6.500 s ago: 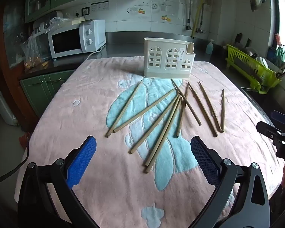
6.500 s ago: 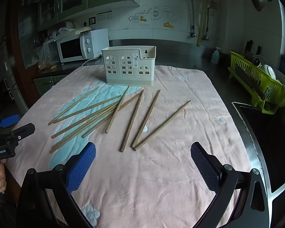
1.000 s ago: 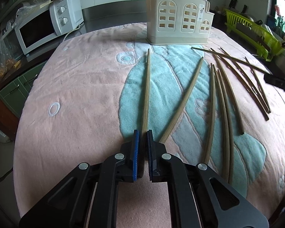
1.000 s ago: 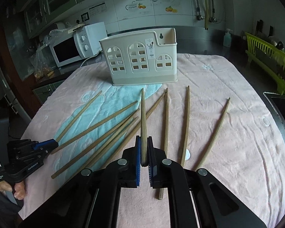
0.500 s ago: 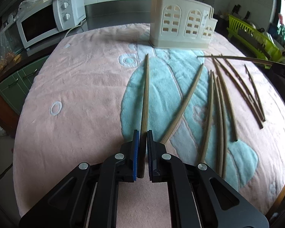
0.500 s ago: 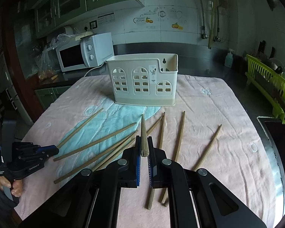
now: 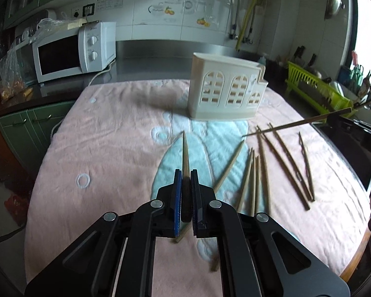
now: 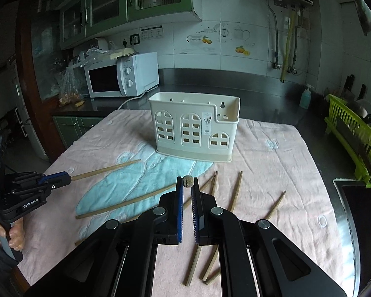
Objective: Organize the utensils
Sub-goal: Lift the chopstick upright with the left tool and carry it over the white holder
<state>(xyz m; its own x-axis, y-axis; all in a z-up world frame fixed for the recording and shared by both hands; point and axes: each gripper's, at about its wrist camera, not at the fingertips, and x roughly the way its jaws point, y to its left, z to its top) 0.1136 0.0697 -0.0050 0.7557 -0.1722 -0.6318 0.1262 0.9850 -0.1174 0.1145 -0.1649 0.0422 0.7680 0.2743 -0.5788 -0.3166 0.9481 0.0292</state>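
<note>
Pink towelling (image 8: 272,173) covers our kitchen table, with 1 cream utensil holder (image 8: 194,128) standing at 12 o'clock. Our left gripper (image 7: 184,193) is clamped on 1 chopstick (image 7: 185,153), lifted and pointing ahead. Our right gripper (image 8: 187,193) pinches 1 more chopstick (image 8: 188,181), seen end-on. About 8 loose chopsticks (image 7: 284,158) lie on the cloth towards 2 o'clock. 1 white microwave (image 8: 122,78) sits at 10 o'clock.

White tiled walls (image 8: 210,57) with fruit stickers back a dark steel counter (image 8: 259,84). Green glass-fronted cabinets (image 8: 126,2) hang above a white microwave (image 8: 121,75). A lime-green dish rack (image 8: 353,136) stands right; daylight enters a window (image 7: 368,37).
</note>
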